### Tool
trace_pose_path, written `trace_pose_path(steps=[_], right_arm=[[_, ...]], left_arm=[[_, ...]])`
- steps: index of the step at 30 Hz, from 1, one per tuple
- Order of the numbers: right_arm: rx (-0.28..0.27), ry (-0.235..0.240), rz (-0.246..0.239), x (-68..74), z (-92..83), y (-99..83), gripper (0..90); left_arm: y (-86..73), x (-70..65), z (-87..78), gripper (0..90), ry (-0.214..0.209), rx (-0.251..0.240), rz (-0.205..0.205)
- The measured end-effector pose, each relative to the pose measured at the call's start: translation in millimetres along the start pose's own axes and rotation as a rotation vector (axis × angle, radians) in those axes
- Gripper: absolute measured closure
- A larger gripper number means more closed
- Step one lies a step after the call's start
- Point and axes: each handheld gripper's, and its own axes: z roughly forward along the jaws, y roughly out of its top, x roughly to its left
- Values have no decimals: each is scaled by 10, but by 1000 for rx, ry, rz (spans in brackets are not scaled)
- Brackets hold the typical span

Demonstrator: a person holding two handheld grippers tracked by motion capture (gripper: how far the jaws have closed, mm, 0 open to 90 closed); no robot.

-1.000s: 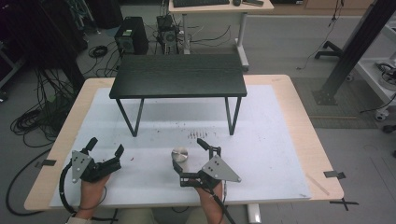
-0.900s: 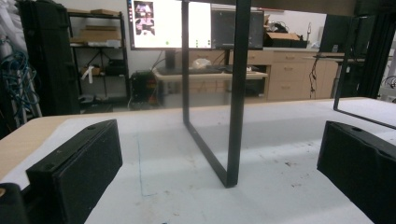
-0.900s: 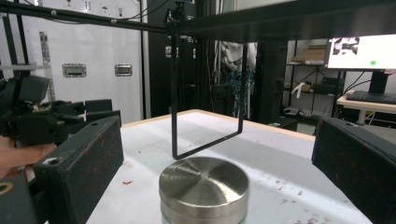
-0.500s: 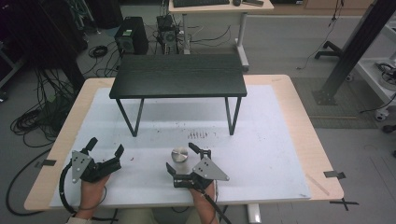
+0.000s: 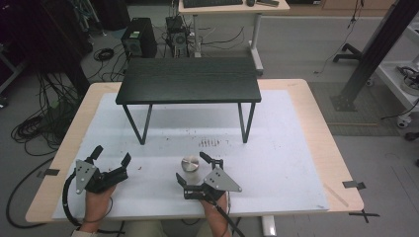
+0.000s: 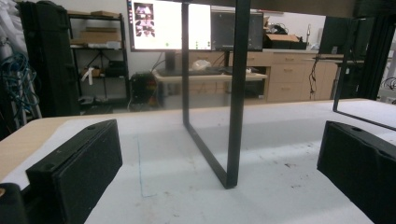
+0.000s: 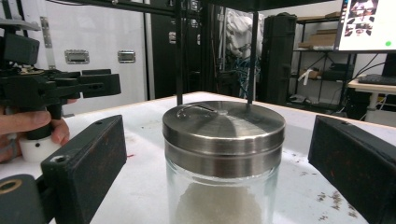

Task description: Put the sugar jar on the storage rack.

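A small glass jar (image 5: 189,164) with a brushed steel lid (image 7: 223,122) and white powder inside stands on the white mat near the front edge. My right gripper (image 5: 192,168) is open, one jaw on each side of the jar with a gap to both. In the right gripper view the jar (image 7: 222,186) sits centred between the black jaws of the right gripper (image 7: 219,163). My left gripper (image 5: 112,154) rests open at the front left with nothing between its jaws. In the left gripper view the left gripper (image 6: 219,172) faces a leg of the black table.
A low black table (image 5: 188,80) on thin metal legs (image 6: 236,93) stands across the back half of the white mat (image 5: 281,148). Small dark specks (image 5: 210,142) lie on the mat in front of it. The other hand and gripper (image 7: 60,86) appear at the left of the right gripper view.
My right gripper has moved left and turned, so its jaws now stand on either side of the jar instead of beside it. The left gripper and the jar have stayed put.
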Motion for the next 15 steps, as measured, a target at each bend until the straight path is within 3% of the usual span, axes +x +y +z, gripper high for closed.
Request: trace_pose_path(steps=[15], right_arm=[[-1,-15,10,0,-6,-4,41]], left_arm=[[0,0,0,2,0,1,0]])
